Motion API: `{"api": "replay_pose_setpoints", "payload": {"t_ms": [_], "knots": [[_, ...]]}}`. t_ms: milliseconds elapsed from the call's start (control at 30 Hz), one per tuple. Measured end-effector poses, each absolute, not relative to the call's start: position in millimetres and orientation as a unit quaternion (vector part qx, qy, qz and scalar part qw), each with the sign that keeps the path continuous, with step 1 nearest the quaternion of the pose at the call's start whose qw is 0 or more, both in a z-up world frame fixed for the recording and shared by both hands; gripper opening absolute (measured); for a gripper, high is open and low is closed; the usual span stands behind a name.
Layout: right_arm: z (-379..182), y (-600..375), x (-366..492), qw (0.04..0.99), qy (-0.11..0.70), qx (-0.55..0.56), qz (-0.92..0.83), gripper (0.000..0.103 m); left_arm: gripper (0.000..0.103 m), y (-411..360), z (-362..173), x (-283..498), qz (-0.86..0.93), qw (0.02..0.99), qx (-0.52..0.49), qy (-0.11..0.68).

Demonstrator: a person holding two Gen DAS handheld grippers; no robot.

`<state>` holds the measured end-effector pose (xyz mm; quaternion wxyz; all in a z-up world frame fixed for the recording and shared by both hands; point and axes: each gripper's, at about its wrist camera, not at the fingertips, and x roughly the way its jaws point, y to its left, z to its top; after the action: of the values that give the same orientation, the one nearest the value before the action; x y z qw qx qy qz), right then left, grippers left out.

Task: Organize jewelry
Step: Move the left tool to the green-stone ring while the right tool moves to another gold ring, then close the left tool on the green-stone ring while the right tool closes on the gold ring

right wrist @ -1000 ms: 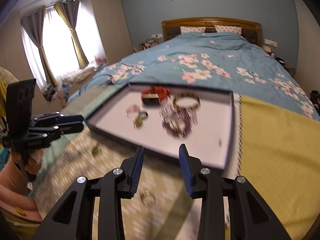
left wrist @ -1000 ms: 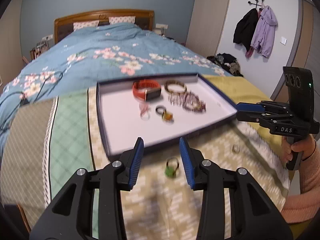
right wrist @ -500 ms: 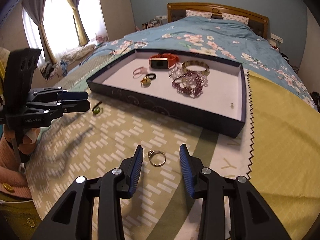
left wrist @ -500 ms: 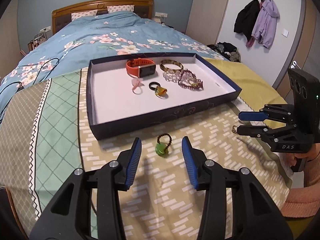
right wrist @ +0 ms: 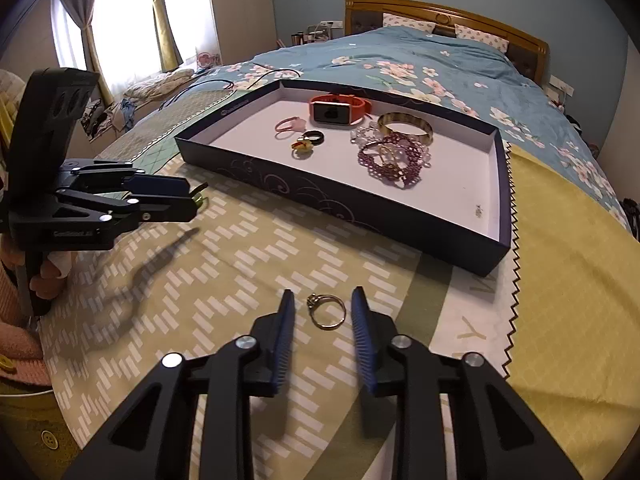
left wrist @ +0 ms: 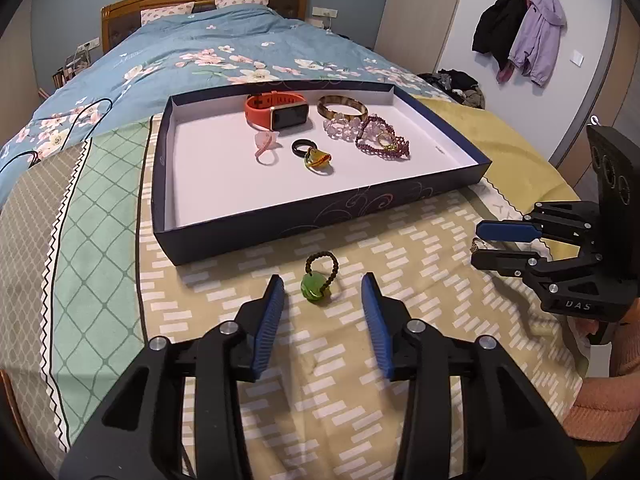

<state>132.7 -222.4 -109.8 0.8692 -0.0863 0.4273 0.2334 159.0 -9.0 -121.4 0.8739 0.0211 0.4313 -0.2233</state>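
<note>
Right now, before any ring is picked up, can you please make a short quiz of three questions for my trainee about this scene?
1. True or false: the green ring already lies inside the tray.
2. Which piece lies between the right gripper fingers? A) silver ring B) orange watch C) gold bangle
3. Fill in: the black ring in the tray lies right beside the ____ ring.

Key:
1. False. It lies on the blanket, in front of the tray, ahead of the left gripper.
2. A, the silver ring, not yet pinched.
3. Yellow.
</note>
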Motion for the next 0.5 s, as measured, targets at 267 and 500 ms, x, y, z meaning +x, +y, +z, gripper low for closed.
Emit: {"api": "replay_pose_setpoints", "payload": {"t_ms": [267,500], "knots": [[-108.4,-220.5,131.4,0.87,0.427,-0.08,0.234,0.016,0.029,-12.4,-123.8,162.5,-0.208,0.876,0.032,0.435],[-105.0,-221.7,130.3,0.872,0.422,-0.062,0.239,0.016,0.016,-11.2,-124.3,163.5,-0.197,0.878,0.034,0.435]]}}
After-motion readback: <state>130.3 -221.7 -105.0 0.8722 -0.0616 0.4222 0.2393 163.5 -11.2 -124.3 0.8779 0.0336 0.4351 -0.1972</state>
